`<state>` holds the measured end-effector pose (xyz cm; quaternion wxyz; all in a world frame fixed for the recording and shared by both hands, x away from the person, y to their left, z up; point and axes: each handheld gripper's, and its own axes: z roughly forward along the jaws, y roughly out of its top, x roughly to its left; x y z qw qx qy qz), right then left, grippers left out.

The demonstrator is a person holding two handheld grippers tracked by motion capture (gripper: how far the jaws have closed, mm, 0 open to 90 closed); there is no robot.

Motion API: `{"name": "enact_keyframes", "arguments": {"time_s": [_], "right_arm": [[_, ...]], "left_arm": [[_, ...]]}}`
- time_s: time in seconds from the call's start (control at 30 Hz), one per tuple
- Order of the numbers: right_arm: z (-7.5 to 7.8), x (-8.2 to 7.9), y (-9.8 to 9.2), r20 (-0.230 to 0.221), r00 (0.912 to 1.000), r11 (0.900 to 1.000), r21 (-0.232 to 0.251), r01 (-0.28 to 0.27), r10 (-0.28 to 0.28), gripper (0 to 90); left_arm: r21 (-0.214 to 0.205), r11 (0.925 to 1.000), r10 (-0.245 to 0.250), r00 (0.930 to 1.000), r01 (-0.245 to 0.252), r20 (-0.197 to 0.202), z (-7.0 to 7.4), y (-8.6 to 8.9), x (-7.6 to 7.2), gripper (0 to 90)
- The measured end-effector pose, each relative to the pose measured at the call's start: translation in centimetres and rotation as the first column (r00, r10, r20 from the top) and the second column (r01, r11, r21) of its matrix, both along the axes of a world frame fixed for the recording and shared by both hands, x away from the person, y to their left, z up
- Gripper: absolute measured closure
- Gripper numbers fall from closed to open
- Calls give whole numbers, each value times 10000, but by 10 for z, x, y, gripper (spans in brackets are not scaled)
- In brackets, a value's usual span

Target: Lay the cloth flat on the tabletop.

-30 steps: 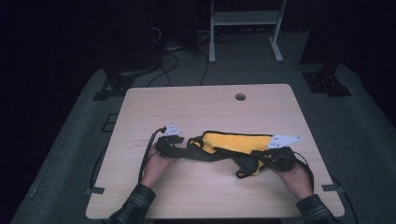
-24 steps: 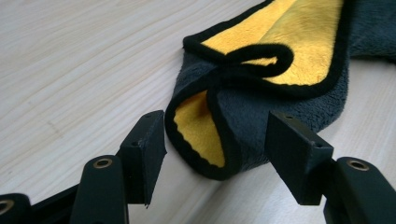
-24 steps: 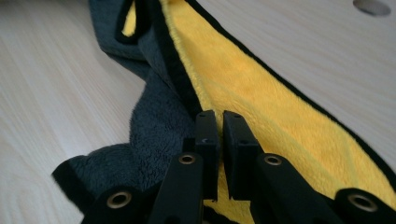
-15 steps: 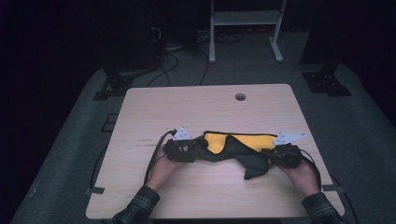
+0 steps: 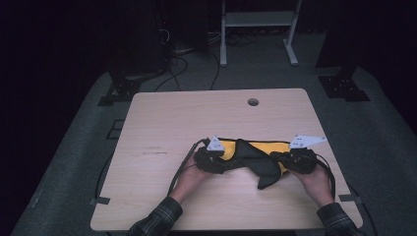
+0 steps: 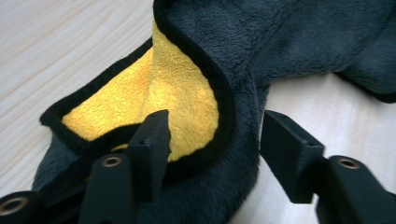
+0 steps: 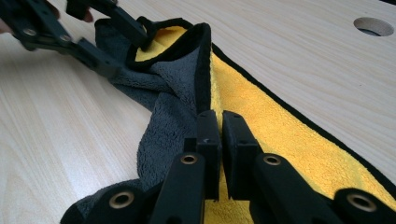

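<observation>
A cloth (image 5: 255, 161), yellow on one side and dark grey on the other with black edging, lies bunched on the wooden table (image 5: 162, 123). My left gripper (image 5: 212, 158) is at its left end, open. In the left gripper view a folded corner of the cloth (image 6: 187, 93) sits between the spread jaws (image 6: 219, 140). My right gripper (image 5: 294, 158) holds the right end. Its jaws (image 7: 219, 123) are shut on the black edge of the cloth (image 7: 266, 126). The right gripper view also catches the left gripper (image 7: 133, 58) farther off, over the grey fold.
A round cable hole (image 5: 253, 102) sits near the table's far edge and appears again (image 7: 373, 25) in the right gripper view. Cables trail from both grippers toward the table's front. A white stand (image 5: 255, 19) and dark floor lie beyond the table.
My left gripper has moved right toward the other one, bringing the cloth's left end with it. The grey side now folds over the yellow, and the cloth is shorter and bunched.
</observation>
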<state>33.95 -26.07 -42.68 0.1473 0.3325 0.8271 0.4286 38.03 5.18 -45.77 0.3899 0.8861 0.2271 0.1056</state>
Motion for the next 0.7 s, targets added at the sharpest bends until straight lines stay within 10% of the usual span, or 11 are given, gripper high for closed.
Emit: {"name": "enact_keyframes", "arguments": {"time_s": [0.33, 0.7], "right_arm": [[-3, 4, -2, -4, 9996, 9996, -12, 280, -280, 785], [-3, 0, -11, -83, 9988, 9988, 83, 483, -482, 747]], "left_arm": [[-136, 9999, 102, 9992, -107, -391, 1, -1, 11, 770], [-567, 9983, 66, 9979, -103, -644, 5, 1, 17, 601]]}}
